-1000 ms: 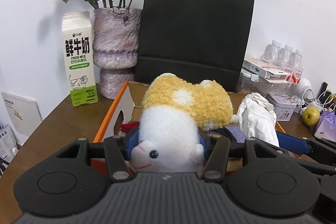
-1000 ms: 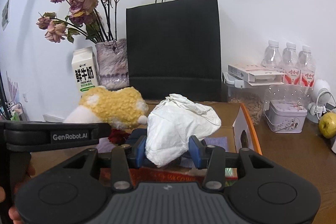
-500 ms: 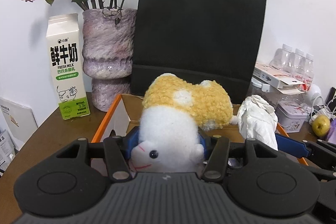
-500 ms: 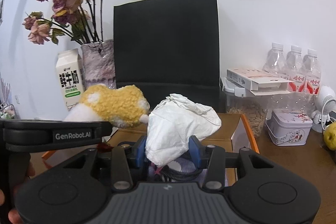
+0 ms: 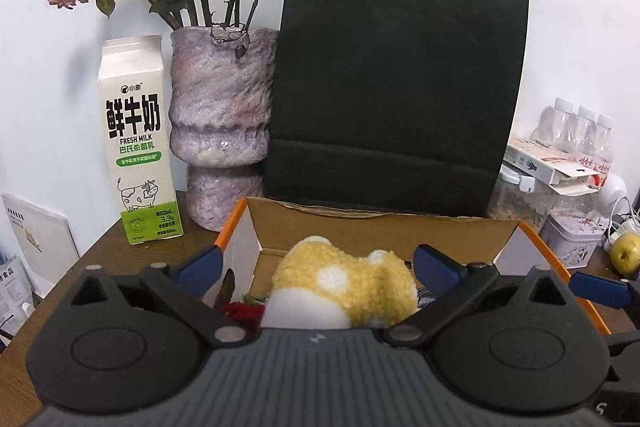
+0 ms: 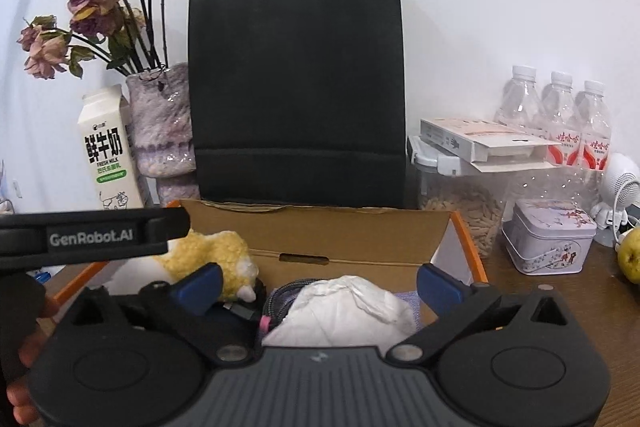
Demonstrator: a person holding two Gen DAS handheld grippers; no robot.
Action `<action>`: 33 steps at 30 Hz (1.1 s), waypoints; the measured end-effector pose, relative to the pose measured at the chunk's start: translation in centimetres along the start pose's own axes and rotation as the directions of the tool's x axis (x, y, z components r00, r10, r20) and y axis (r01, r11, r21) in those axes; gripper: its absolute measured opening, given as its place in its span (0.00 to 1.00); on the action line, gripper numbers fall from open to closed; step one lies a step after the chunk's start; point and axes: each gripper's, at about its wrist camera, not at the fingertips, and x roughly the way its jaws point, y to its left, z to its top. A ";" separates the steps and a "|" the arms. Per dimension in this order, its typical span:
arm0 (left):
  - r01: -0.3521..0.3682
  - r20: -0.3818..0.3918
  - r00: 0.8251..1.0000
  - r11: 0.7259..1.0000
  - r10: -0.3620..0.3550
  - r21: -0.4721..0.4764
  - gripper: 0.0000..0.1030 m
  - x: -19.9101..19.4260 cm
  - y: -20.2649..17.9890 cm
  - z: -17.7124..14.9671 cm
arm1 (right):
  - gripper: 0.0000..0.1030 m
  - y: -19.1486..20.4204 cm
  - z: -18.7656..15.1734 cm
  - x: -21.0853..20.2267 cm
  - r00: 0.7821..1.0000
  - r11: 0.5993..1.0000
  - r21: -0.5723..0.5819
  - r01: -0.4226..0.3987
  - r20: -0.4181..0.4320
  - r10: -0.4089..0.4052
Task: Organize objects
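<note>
A yellow and white plush toy [image 5: 344,287] lies in the open cardboard box [image 5: 380,227] with orange edges, below my left gripper [image 5: 318,259], which is open with its blue pads spread wide. The toy also shows in the right wrist view [image 6: 212,259]. A crumpled white tissue [image 6: 348,311] lies in the same box [image 6: 320,235] under my right gripper [image 6: 320,279], which is open too. A red flower [image 5: 240,311] and a coiled cable [image 6: 280,295] lie in the box beside them.
A black paper bag [image 5: 396,87] stands right behind the box. A milk carton [image 5: 138,139] and a vase of dried roses [image 5: 222,127] stand at the left. Water bottles [image 6: 560,115], a jar, a tin [image 6: 548,235] and an apple [image 5: 624,253] stand at the right.
Both grippers have opened. The plush toy and the tissue have dropped out of the pads into the box. Both grippers have moved forward towards the bag.
</note>
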 end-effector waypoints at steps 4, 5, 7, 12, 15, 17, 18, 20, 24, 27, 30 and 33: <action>0.004 0.008 1.000 1.000 -0.004 -0.005 1.00 -0.3 0.2 0.1 | 1.00 0.0 -0.1 0.1 1.000 1.000 -0.003 0.005 -0.008 -0.005; 0.005 0.010 1.000 1.000 -0.005 -0.008 1.00 -0.5 0.3 0.2 | 1.00 0.0 -0.2 0.0 1.000 1.000 -0.003 0.006 -0.008 -0.006; 0.007 0.020 1.000 1.000 -0.007 -0.014 1.00 -0.9 0.4 0.3 | 1.00 0.0 -0.1 -0.2 1.000 1.000 -0.001 0.007 -0.005 -0.007; 0.013 0.041 0.999 1.000 -0.013 -0.013 1.00 -2.7 0.7 0.2 | 1.00 0.1 0.0 -1.4 1.000 1.000 0.000 -0.002 0.007 0.002; 0.001 0.064 0.998 1.000 -0.001 -0.009 1.00 -4.4 0.9 -0.3 | 1.00 0.3 -0.2 -2.5 1.000 1.000 -0.010 -0.005 0.009 0.005; 0.002 0.071 0.998 1.000 -0.002 -0.005 1.00 -5.5 1.0 -0.6 | 1.00 0.5 -0.4 -3.4 1.000 1.000 -0.020 -0.008 0.004 0.008; 0.004 0.073 0.997 1.000 -0.004 -0.002 1.00 -6.2 1.2 -0.8 | 1.00 0.7 -0.5 -3.9 1.000 1.000 -0.026 -0.008 0.004 0.008; 0.007 0.076 0.997 1.000 -0.007 0.005 1.00 -7.5 1.3 -1.2 | 1.00 1.0 -0.9 -5.1 1.000 0.999 -0.038 -0.007 0.010 0.007; 0.011 0.083 0.996 1.000 -0.013 0.019 1.00 -10.5 1.9 -2.1 | 1.00 1.5 -1.7 -7.7 1.000 0.999 -0.049 -0.015 0.011 0.016; 0.017 0.080 0.997 1.000 -0.019 0.025 1.00 -12.9 2.4 -2.9 | 1.00 1.9 -2.6 -10.0 1.000 0.998 -0.052 -0.018 0.009 0.019; 0.023 0.075 0.997 0.999 -0.026 0.039 1.00 -15.3 2.7 -3.6 | 1.00 2.2 -3.4 -12.4 1.000 0.998 -0.051 -0.027 0.008 0.027; 0.034 0.067 0.997 0.998 -0.037 0.050 1.00 -17.7 2.9 -4.6 | 1.00 2.6 -4.1 -14.9 0.999 0.998 -0.057 -0.032 0.008 0.033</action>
